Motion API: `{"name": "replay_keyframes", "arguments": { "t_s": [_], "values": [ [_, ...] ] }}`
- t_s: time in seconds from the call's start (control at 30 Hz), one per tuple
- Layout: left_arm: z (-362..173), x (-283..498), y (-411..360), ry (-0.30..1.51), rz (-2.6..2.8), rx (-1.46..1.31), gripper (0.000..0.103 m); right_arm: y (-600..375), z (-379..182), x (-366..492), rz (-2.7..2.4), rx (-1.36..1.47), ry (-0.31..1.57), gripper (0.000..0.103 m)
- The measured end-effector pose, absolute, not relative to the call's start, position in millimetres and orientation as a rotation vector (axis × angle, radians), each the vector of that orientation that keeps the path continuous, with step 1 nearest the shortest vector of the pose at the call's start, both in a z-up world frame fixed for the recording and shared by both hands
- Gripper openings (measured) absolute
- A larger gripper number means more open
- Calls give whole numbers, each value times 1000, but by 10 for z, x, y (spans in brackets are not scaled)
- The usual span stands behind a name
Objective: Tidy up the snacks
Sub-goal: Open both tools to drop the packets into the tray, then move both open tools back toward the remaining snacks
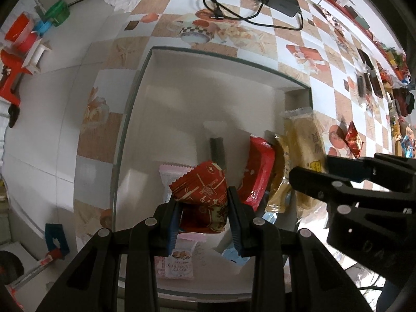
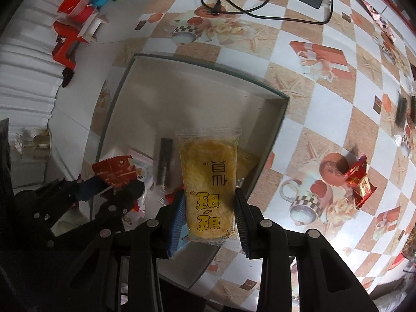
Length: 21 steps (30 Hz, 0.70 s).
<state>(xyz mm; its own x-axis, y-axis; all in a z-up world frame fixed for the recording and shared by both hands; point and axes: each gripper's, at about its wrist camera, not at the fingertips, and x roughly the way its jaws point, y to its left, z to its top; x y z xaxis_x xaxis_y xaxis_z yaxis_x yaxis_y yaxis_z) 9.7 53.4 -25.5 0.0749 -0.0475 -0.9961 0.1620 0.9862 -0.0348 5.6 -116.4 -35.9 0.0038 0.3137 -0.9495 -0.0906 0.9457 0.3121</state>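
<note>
A white box with a green rim stands on the patterned table; it shows in the right wrist view too. My left gripper is shut on a red snack packet and holds it over the box. My right gripper is shut on a yellow snack packet above the box's right side. The right gripper and its yellow packet also show in the left wrist view. Inside the box lie a red packet, a pink-white packet and a dark bar.
A red candy packet lies on the table right of the box. A black charger with coiled cable lies at the far side. More snacks sit at the far right. Red, green and blue plastic items are on the floor left.
</note>
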Motion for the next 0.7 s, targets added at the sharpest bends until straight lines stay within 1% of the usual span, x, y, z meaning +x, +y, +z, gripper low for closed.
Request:
{"name": "replay_keyframes", "arguments": {
  "t_s": [0.23, 0.33, 0.37, 0.4, 0.43, 0.47, 0.5, 0.57, 0.7],
  "values": [
    [-295, 84, 545, 1504, -146, 101, 37, -1125, -399, 79, 321, 181, 1545, 38],
    [-301, 77, 539, 1502, -135, 113, 40, -1106, -401, 95, 323, 187, 1544, 38],
    [-303, 73, 537, 1504, -133, 115, 47, -1103, -402, 97, 325, 192, 1546, 38],
    [-301, 68, 535, 1502, -129, 116, 57, -1099, -403, 97, 327, 194, 1548, 38],
    [-295, 65, 536, 1497, -124, 119, 61, -1082, -410, 107, 328, 195, 1550, 38],
    [-287, 60, 535, 1491, -119, 123, 69, -1080, -413, 110, 331, 198, 1552, 39],
    [-282, 55, 535, 1487, -115, 125, 74, -1074, -416, 108, 335, 203, 1555, 45],
    [-279, 47, 539, 1487, -112, 124, 76, -1071, -406, 102, 340, 205, 1552, 52],
    [-277, 30, 557, 1494, -102, 118, 77, -1052, -397, 90, 345, 210, 1549, 52]
  ]
}}
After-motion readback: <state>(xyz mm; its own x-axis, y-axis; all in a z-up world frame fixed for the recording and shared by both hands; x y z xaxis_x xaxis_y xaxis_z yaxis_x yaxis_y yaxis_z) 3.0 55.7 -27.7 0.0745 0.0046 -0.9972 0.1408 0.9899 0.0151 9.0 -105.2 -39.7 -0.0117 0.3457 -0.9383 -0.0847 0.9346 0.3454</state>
